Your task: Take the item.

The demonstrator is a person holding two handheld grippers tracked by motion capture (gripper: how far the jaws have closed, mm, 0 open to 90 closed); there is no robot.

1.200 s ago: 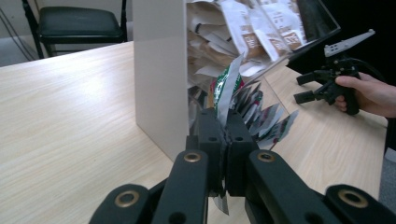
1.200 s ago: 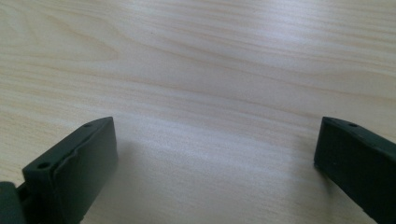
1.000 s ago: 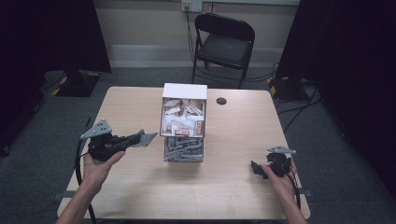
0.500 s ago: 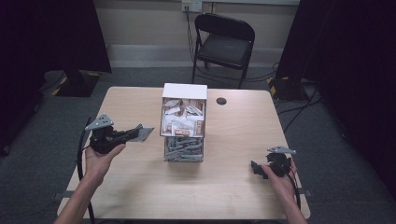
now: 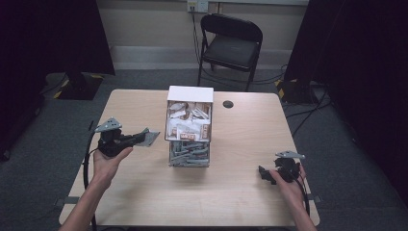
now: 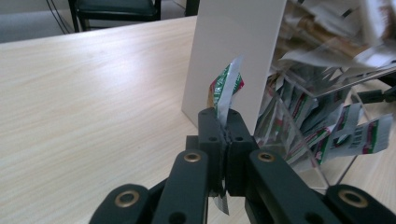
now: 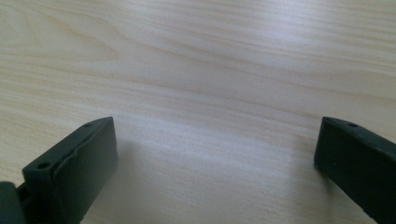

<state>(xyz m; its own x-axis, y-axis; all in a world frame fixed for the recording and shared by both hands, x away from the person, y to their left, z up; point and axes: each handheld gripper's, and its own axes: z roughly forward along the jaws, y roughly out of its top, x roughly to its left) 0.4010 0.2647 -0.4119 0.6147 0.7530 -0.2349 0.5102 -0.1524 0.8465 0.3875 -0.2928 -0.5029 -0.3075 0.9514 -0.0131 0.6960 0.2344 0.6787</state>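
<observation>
left gripper (image 5: 142, 138): pinching packet (image 6: 226, 91), now lower and nearer the box (image 5: 188, 126) ahead of it | right gripper (image 5: 265, 174): spread, idle on table (image 5: 240, 192) | judged: packet about to be placed

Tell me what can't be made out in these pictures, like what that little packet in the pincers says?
- Packet in the left gripper: turned edge-on in the left gripper view, too small in the high view; its print is unreadable.
- Packets in the clear box: too small in the high view, blurred and cut off in the left gripper view.
- Right gripper: its open jaws are cut off by the frame edges.
</observation>
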